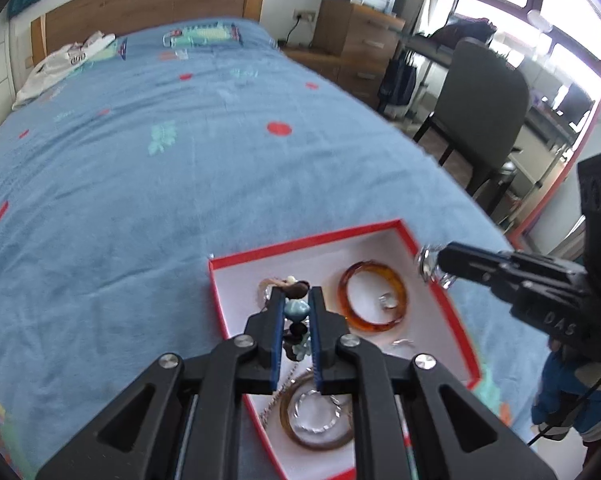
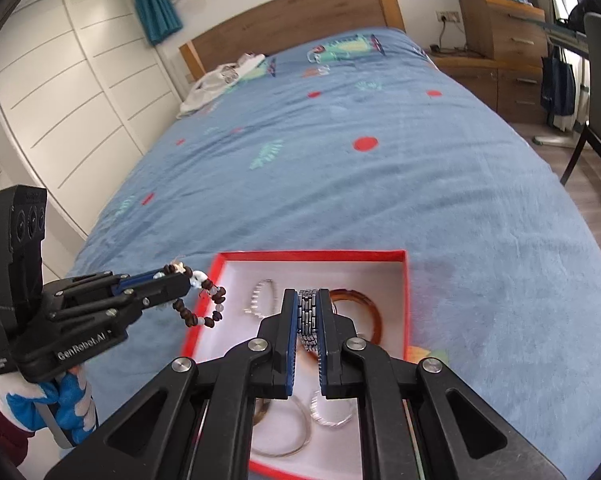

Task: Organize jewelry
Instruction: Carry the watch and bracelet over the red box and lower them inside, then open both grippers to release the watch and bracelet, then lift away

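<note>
Brown wooden bead bracelet [image 2: 198, 300] is clamped in our left gripper [image 1: 295, 320], linked metal bracelet [image 2: 307, 320] in our right gripper [image 2: 306, 336], both above the red-rimmed white box [image 2: 312, 255], we judge for sorting inside it.

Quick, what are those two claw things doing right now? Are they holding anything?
Left gripper: jaws closed on a beaded bracelet.
Right gripper: jaws closed on a metal link bracelet.
</note>
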`<action>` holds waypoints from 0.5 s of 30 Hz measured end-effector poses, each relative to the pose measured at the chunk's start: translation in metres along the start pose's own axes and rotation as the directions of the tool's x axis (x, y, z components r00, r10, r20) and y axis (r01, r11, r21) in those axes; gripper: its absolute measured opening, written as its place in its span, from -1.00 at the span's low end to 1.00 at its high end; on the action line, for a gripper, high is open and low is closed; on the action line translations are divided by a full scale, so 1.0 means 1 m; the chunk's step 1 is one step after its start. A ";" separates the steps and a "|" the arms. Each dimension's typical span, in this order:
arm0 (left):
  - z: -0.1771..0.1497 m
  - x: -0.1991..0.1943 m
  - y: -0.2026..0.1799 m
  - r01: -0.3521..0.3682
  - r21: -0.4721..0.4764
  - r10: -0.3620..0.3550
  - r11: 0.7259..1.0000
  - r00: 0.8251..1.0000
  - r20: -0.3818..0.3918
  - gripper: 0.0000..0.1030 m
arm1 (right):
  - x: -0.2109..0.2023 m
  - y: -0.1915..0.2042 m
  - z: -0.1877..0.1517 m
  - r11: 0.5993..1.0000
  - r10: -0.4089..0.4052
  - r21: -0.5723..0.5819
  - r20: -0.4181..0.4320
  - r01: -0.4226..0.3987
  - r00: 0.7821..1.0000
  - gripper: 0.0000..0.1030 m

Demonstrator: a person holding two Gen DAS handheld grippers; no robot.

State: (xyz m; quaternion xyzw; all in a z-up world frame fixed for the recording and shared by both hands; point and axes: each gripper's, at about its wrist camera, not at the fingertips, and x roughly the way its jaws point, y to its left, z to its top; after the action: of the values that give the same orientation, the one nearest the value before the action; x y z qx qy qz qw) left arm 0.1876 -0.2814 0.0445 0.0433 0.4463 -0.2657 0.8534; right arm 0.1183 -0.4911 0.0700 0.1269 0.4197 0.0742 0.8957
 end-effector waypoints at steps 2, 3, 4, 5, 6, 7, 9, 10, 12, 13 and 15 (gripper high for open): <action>-0.002 0.016 0.003 -0.019 0.000 0.019 1.000 1.000 -0.023 -0.79 | 0.013 -0.009 -0.001 1.000 0.004 0.011 -0.020 -0.004 1.000 -0.83; -0.004 0.023 0.004 -0.023 0.000 0.023 1.000 0.999 -0.034 -0.79 | 0.015 -0.011 -0.002 1.000 0.005 0.012 -0.026 -0.005 1.000 -0.83; -0.005 0.029 0.005 -0.023 -0.003 0.023 1.000 0.999 -0.045 -0.79 | 0.020 -0.013 -0.002 1.000 0.008 0.015 -0.034 -0.007 0.999 -0.83; -0.008 0.034 0.006 -0.024 -0.006 0.023 1.000 0.998 -0.055 -0.79 | 0.025 -0.015 -0.003 1.000 0.013 0.018 -0.040 -0.012 0.999 -0.83; -0.009 0.038 0.008 -0.025 -0.007 0.024 1.000 0.998 -0.062 -0.79 | 0.029 -0.017 -0.003 1.000 0.017 0.019 -0.046 -0.016 0.999 -0.82; -0.010 0.042 0.009 -0.027 -0.007 0.026 1.000 0.997 -0.069 -0.79 | 0.035 -0.019 -0.004 1.000 0.021 0.019 -0.054 -0.020 0.998 -0.82; -0.014 0.050 0.012 -0.032 -0.013 0.031 0.999 0.996 -0.084 -0.79 | 0.043 -0.021 -0.006 1.000 0.024 0.018 -0.067 -0.023 0.997 -0.82; -0.016 0.053 0.014 -0.035 -0.019 0.033 0.999 0.995 -0.091 -0.79 | 0.047 -0.021 -0.007 1.000 0.025 0.017 -0.073 -0.024 0.997 -0.82; -0.021 0.060 0.019 -0.045 -0.026 0.042 0.999 0.993 -0.106 -0.79 | 0.053 -0.022 -0.010 1.000 0.027 0.018 -0.086 -0.025 0.996 -0.82; -0.023 0.061 0.020 -0.049 -0.027 0.046 0.998 0.993 -0.111 -0.79 | 0.056 -0.022 -0.011 1.000 0.027 0.019 -0.093 -0.025 0.995 -0.82; -0.025 0.062 0.022 -0.045 -0.029 0.041 0.999 0.993 -0.110 -0.79 | 0.063 -0.022 -0.015 0.999 0.028 0.019 -0.111 -0.026 0.993 -0.82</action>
State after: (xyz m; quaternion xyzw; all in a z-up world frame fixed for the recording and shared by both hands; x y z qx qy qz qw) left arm 0.2085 -0.2806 -0.0224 0.0540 0.4953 -0.2374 0.8339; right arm 0.1477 -0.4947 0.0086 0.1361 0.4679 0.0897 0.8687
